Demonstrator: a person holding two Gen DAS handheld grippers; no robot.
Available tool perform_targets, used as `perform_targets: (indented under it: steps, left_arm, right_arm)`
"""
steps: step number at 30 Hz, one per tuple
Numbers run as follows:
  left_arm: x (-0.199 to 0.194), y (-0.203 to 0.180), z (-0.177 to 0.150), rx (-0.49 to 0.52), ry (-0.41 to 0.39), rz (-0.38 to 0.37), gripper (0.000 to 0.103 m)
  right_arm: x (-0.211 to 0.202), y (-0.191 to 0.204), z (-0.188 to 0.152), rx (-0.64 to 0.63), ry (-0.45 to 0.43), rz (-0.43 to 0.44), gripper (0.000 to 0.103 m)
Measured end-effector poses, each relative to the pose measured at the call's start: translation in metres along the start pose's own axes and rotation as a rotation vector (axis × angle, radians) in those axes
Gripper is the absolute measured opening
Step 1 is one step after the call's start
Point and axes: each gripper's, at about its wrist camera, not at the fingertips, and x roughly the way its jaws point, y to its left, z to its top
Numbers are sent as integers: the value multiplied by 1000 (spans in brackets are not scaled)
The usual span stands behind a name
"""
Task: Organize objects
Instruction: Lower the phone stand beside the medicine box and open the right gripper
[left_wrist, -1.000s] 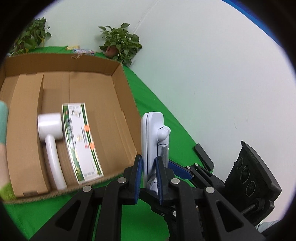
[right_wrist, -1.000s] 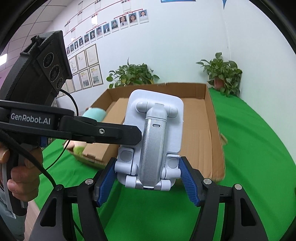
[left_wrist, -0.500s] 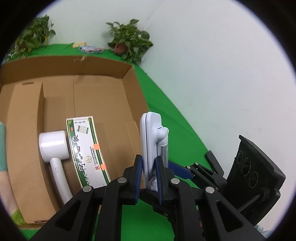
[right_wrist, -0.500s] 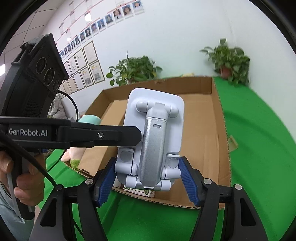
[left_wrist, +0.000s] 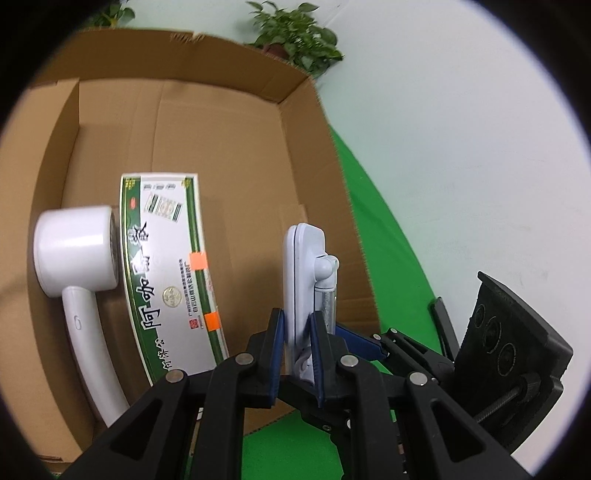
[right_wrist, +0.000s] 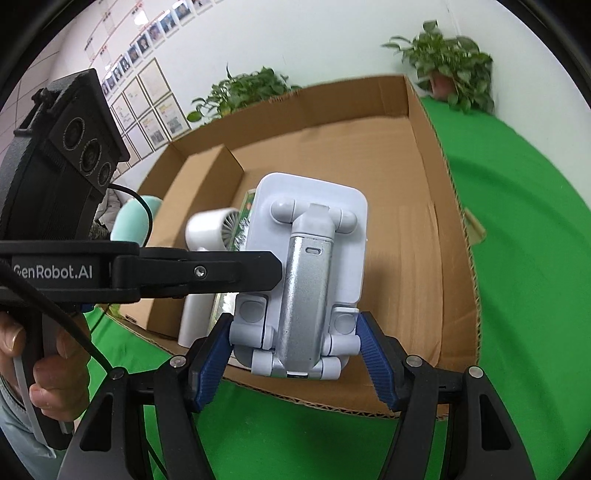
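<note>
Green bench (right_wrist: 524, 258) with a white wall behind; potted plants (right_wrist: 450, 74) sit at the top of both views, and framed photos (right_wrist: 147, 110) fill the upper left of the right wrist view.

Open cardboard box (left_wrist: 229, 122) fills the left and centre of the left wrist view. Lying flat inside it:
- white handheld fan (left_wrist: 77, 266) at centre left, round head up-frame, handle running toward lower left
- green-and-white carton (left_wrist: 170, 266) just beside the fan on its right, apparently touching its head

Phone stand (right_wrist: 306, 280) is white with a silver arm, folded, held upright at frame centre in both views, above the near edge of the box.

Left gripper (left_wrist: 297, 350): blue pads clamped tight on the stand's thin edges near its bottom. In the right wrist view it enters from the left, its black finger lying against the stand's left side.

Right gripper (right_wrist: 295, 354): spread wide around the stand's base. The left pad (right_wrist: 210, 354) looks to be touching the lower corner; the right one stands just off the right corner, a small gap visible. Not a firm grip.

Person's hand (right_wrist: 44, 365) grips the left gripper's handle at lower left of the right wrist view. Mint-green rounded object (right_wrist: 133, 218) sits just outside the box's left wall, mostly hidden.
</note>
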Motion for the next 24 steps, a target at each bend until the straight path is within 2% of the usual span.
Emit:
perform_targets:
  steps: [11,16,24]
  left_arm:
    - [25,17,-1,-31,55,76,14]
    - [20,16,-1,2,52,149,11]
    - [-6,17,-7,21,14,145,11]
  right_arm:
    - [36,-5,-12,-4,113,-55,64]
    - [44,-2,-10,-14,140,-90,64]
    - [55,3,-9,-21,172,-130,65]
